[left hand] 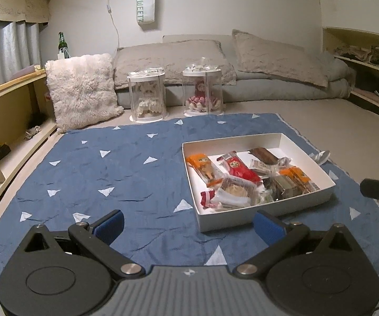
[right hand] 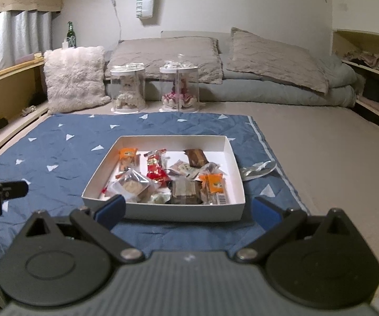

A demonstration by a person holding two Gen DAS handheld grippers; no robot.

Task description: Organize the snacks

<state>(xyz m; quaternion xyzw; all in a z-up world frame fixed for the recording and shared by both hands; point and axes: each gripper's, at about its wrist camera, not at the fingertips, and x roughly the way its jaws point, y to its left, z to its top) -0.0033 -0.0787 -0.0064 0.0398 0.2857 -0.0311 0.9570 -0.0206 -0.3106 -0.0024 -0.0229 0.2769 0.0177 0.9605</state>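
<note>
A shallow white box [left hand: 305, 142] [right hand: 179, 214] sits on a blue cloth with white triangles [left hand: 115, 168] [right hand: 58, 155]. It holds several wrapped snacks: an orange pack [left hand: 202, 167] [right hand: 129, 158], a red pack [left hand: 238, 167] [right hand: 156, 169], a brown bar [left hand: 264, 155] [right hand: 196, 158] and a clear pack with a cake [left hand: 235, 192] [right hand: 133, 185]. My left gripper [left hand: 188, 223] is open and empty, near the box's front left corner. My right gripper [right hand: 188, 209] is open and empty, just in front of the box. A silver wrapper [left hand: 321, 155] [right hand: 259, 169] lies right of the box.
Two clear cases with dolls [left hand: 148, 94] [left hand: 202, 92] [right hand: 127, 89] [right hand: 179, 87] stand behind the cloth. A fluffy pillow [left hand: 81, 89] [right hand: 73, 79] leans at the left, by a wooden shelf [left hand: 8, 110]. Folded grey bedding [left hand: 242, 63] [right hand: 242, 65] lies at the back.
</note>
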